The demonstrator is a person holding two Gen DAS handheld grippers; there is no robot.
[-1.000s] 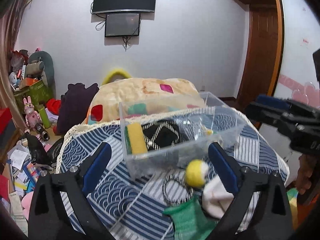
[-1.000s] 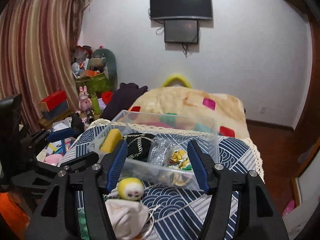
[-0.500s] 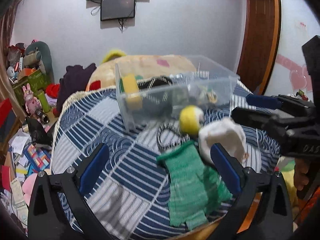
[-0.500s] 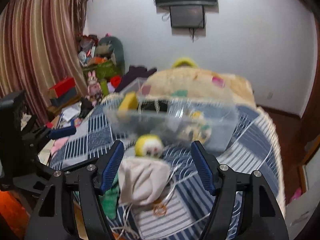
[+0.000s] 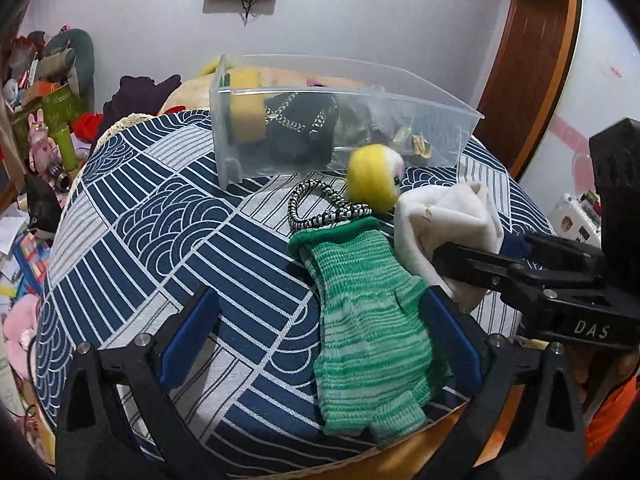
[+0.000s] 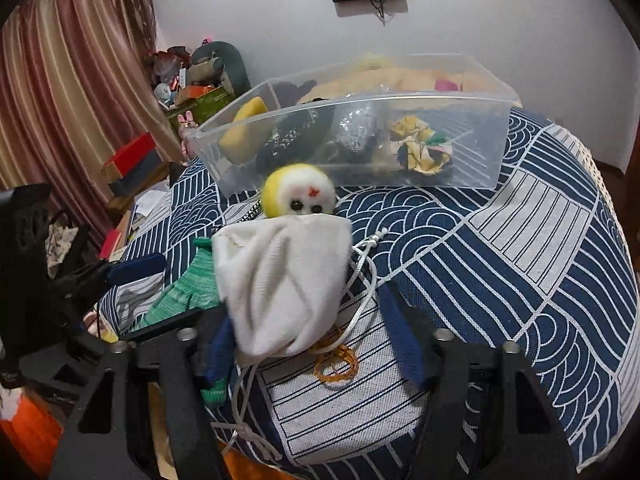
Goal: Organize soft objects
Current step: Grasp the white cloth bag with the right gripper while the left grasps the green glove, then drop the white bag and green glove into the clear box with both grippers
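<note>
A green knitted glove (image 5: pixel 372 320) lies at the table's near edge, between the fingers of my open left gripper (image 5: pixel 320 340). Beside it lies a white cloth pouch (image 5: pixel 444 220), also in the right wrist view (image 6: pixel 280 284), between the fingers of my open right gripper (image 6: pixel 312 336). A yellow plush ball (image 6: pixel 298 196) with a face sits just beyond the pouch. A black-and-white cord loop (image 5: pixel 320 208) lies by the glove. A clear plastic bin (image 5: pixel 400 112) behind holds a yellow sponge (image 5: pixel 246 116), dark fabric and other soft things.
A white string (image 6: pixel 360 292) and orange rubber bands (image 6: pixel 336 364) lie by the pouch. The round table has a blue-and-white patterned cloth (image 6: pixel 520 260). Cluttered floor and boxes (image 5: pixel 36 128) are to the left, a bed behind, a wooden door (image 5: pixel 524 52) at the right.
Both grippers have come down and forward towards the table's near edge. The glove now lies between the left fingers and the pouch between the right fingers. Both stay open.
</note>
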